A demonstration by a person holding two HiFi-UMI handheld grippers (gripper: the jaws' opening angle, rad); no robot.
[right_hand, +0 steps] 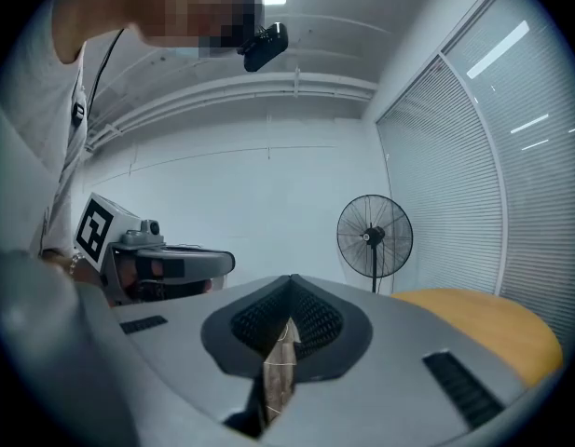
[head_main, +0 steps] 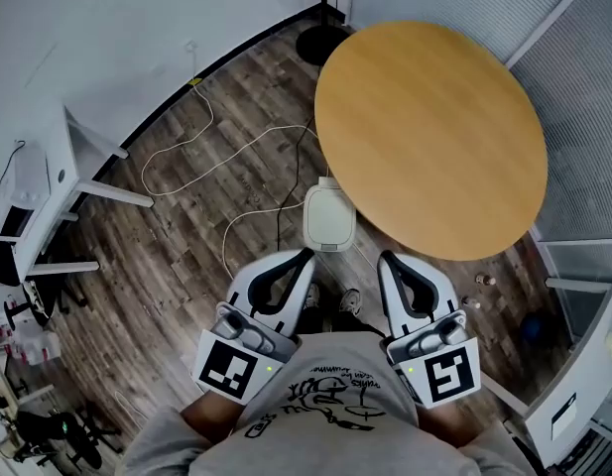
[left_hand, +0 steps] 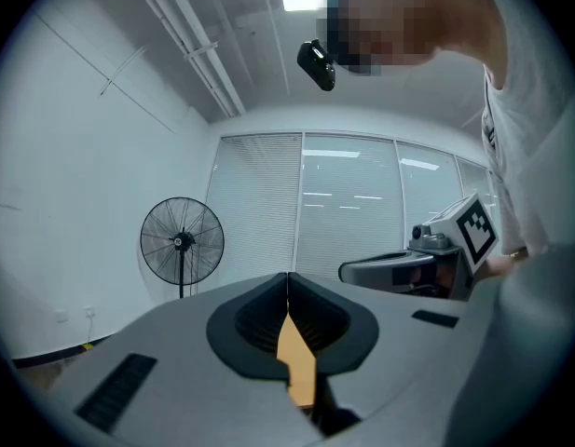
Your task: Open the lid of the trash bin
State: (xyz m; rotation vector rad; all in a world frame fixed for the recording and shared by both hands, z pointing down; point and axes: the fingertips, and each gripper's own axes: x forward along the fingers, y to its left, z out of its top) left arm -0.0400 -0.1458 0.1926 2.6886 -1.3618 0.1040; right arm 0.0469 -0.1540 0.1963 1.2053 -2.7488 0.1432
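Observation:
The trash bin (head_main: pixel 329 216) is small and white with a rounded square lid that lies closed. It stands on the wooden floor at the near edge of the round table (head_main: pixel 429 127). My left gripper (head_main: pixel 306 254) is held close to the person's body just below the bin, its jaws shut on nothing. My right gripper (head_main: pixel 385 259) is beside it, apart from the bin, also shut and empty. In the left gripper view the left gripper (left_hand: pixel 287 276) points up at the room, tips together. The right gripper (right_hand: pixel 290 277) shows the same in its own view.
A standing fan (left_hand: pixel 182 242) has its base (head_main: pixel 323 40) beyond the table. White cables (head_main: pixel 201 157) trail over the floor left of the bin. A white desk (head_main: pixel 58 186) stands at the left and a cabinet (head_main: pixel 583 365) at the right.

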